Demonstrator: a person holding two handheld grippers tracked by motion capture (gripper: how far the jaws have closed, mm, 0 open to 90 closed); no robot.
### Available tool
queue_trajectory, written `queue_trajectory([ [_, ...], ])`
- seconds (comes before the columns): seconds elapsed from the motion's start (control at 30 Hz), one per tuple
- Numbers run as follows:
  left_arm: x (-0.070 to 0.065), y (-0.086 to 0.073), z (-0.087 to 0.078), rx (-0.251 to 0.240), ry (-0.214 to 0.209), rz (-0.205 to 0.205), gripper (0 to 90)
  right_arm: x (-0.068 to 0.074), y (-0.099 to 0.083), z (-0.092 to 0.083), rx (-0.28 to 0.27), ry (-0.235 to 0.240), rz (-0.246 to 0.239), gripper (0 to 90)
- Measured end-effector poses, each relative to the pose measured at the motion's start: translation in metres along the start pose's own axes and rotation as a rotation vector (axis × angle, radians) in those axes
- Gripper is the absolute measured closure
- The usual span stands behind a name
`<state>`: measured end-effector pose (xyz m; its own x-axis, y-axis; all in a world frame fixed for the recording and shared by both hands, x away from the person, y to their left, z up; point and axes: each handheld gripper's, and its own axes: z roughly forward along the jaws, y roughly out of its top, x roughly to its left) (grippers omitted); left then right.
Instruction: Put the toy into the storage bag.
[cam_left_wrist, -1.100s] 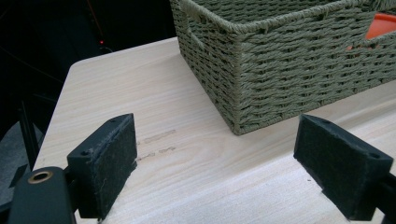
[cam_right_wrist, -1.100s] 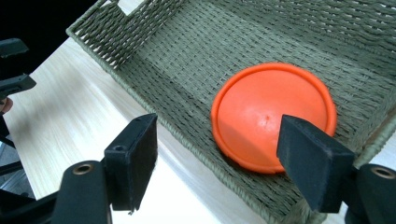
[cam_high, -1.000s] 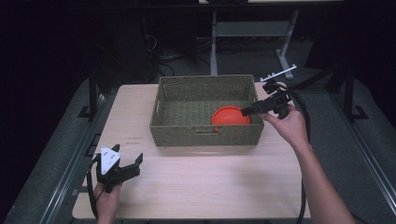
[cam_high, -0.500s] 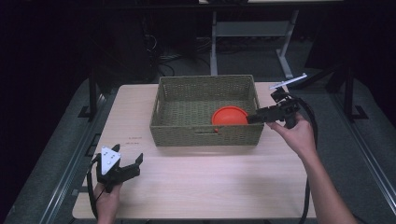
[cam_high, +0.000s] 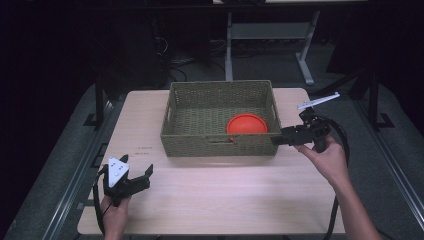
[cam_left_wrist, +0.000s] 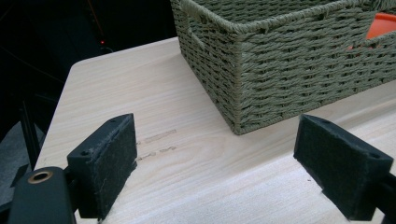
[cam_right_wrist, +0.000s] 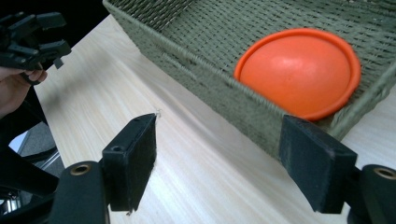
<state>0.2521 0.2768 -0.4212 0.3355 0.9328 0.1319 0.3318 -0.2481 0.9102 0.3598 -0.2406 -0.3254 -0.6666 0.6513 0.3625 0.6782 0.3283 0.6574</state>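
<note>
Your left gripper (cam_high: 141, 178) sits low over the pale wooden table (cam_high: 225, 195), jaws spread wide with nothing between them; the olive-green woven rectangular basket (cam_high: 220, 145) lies ahead of it and to its right, well apart. Inside that basket, the round orange plastic dish (cam_high: 247, 123), seemingly upside down, rests in the corner nearest your right gripper (cam_right_wrist: 217, 154). That gripper's jaws gape wide too, empty, just outside the basket's near right corner.
</note>
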Motion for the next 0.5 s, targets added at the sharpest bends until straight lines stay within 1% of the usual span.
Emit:
queue_trajectory([
  [0.03, 0.000, 0.000, 0.000, 0.000, 0.000, 0.003, 12.8, 0.000, -0.003, -0.001, -0.006, 0.001, 0.000, 27.0],
  [0.3, -0.001, 0.000, 0.000, -0.001, 0.001, 0.002, 12.8, 0.001, -0.025, -0.003, -0.005, -0.001, 0.003, 26.7],
  [0.5, -0.001, 0.000, 0.000, -0.001, -0.002, 0.003, 12.7, 0.002, -0.040, -0.004, -0.007, -0.012, -0.013, 26.5],
])
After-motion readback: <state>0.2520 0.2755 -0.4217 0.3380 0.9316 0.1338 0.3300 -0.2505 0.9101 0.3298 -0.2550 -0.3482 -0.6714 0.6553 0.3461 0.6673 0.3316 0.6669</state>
